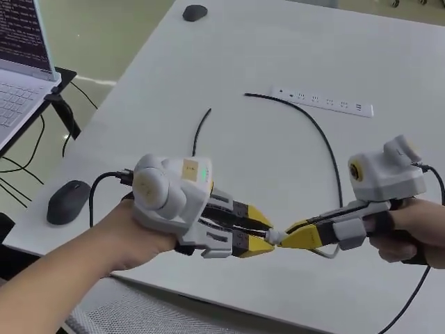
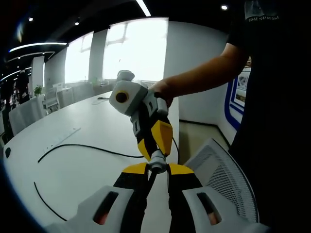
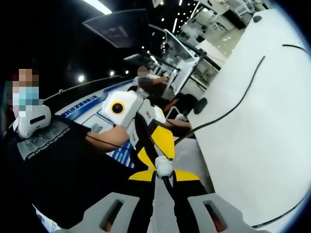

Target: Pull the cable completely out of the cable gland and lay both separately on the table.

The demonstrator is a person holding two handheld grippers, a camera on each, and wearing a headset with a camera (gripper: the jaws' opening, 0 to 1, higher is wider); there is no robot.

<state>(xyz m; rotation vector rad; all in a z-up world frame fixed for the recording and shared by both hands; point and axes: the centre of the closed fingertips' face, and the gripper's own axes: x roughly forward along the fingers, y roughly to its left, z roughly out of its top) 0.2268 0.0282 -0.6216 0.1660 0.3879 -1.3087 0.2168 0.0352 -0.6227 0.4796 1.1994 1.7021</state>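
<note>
- Both grippers are up over the near edge of the table [image 1: 243,49], nose to nose.
- The left gripper [image 1: 268,235] comes in from the left in the person's left hand [image 1: 132,240]. Its yellow tips are pressed in on the small pale gland [image 1: 277,238].
- The right gripper [image 1: 292,242] meets it from the other side, held by the right hand [image 1: 414,233]. Its tips sit just beside the gland.
- In the right gripper view, the black cable [image 3: 168,183] drops out of the gland and runs down between that gripper's own jaws, which pinch it tight.
- So the gland hangs in the air between the two noses, cable in it, nothing laid down yet.
- On the table behind, a long wire [image 1: 323,139] curves from near the power strip [image 1: 321,101] toward the right gripper and goes behind it. I can't tell whether it joins the gland.
- A short wire [image 1: 201,129] lies apart, further left.
- A mouse [image 1: 68,202] sits at the left edge, with a laptop [image 1: 17,76] beyond it.
</note>
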